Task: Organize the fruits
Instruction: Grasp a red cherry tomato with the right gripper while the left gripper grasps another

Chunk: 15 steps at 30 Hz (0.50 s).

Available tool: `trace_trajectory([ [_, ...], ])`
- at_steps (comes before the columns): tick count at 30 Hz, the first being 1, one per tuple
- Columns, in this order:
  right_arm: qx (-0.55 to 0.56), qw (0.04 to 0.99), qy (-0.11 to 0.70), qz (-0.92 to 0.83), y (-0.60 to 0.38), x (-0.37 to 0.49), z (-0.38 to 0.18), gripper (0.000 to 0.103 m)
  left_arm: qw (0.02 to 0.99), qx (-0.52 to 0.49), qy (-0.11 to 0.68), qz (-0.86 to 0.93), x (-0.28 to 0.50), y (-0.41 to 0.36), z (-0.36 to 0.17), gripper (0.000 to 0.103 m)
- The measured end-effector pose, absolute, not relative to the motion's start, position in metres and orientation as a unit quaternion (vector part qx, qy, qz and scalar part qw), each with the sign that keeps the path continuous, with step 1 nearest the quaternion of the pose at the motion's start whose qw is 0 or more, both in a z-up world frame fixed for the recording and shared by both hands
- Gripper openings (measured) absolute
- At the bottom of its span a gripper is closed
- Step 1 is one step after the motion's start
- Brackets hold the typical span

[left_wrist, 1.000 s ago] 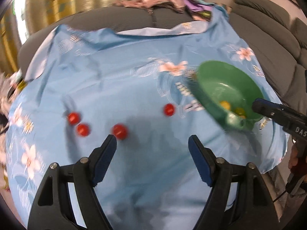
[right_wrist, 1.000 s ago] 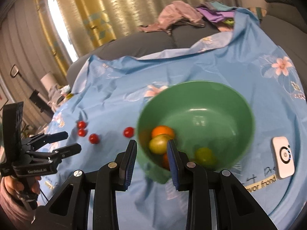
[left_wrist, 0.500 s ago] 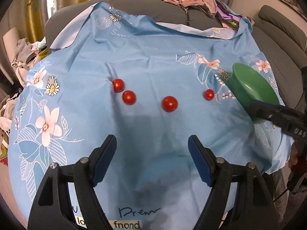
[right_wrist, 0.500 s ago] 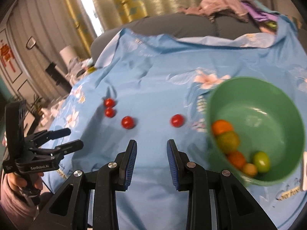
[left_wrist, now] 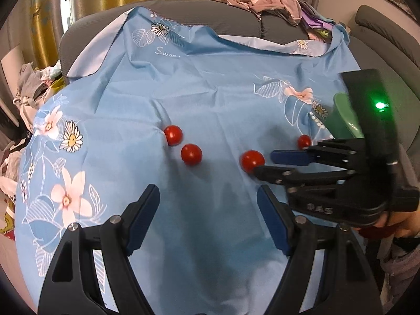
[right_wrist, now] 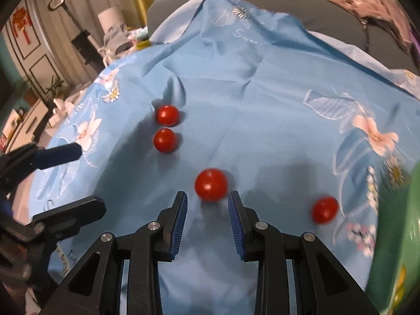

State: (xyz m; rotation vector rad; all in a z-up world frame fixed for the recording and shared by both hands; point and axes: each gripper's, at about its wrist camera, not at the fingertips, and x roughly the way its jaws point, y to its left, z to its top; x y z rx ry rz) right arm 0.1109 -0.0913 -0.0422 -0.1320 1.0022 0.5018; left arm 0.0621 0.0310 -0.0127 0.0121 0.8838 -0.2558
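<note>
Now both tongs empty: right tongs part-open just short of a tomato, left tongs wide.

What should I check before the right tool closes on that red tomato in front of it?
1. Right tool open: ok, jaws spread wider than the fruit.
2. Target tomato centered ahead of the gap: ok, but it sits just beyond the fingertips, not yet between them.
3. Neighboring tomato clear of the jaws: ok, well to the side.
4. Left tool out of the way: ok, open and empty, hanging back.
5. Green bowl within reach for the drop: cannot tell, only its edge shows.
</note>
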Motion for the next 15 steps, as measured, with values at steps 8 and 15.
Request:
trace_trajectory([
  [8,-0.070,0.835,0.485,0.251,-0.082,0.128,-0.052,0.031,0.894,0.004,0.429,-0.128,0.075,0.034,-0.016,0.076],
  [15,-0.037,0.844,0.475,0.247,-0.100,0.125,-0.048,0.030,0.893,0.005,0.430,-0.133,0.084,0.032,-0.016,0.072],
])
